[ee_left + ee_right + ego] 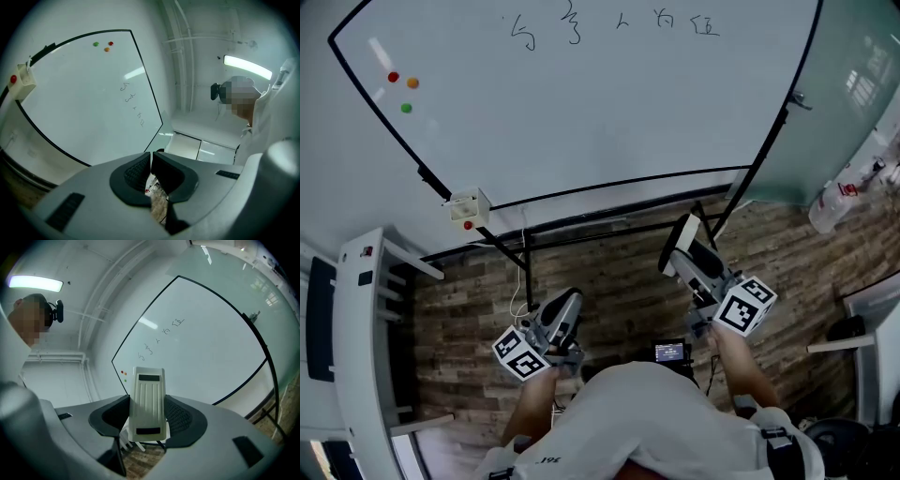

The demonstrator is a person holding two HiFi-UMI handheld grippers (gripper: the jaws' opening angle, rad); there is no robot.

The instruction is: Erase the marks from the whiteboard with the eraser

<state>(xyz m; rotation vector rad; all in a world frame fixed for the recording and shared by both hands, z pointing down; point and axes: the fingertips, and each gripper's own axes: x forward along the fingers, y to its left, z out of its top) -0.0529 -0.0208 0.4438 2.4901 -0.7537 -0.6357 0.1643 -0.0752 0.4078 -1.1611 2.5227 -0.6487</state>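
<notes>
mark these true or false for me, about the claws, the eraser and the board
1. The right claw is shut on the eraser. True.
2. The left claw holds a marker. False: it is shut with nothing between its jaws.
3. The whiteboard is free of writing. False: a row of handwritten marks runs along its top in the head view.
4. Three coloured magnets sit on the whiteboard, away from the marks. True.
</notes>
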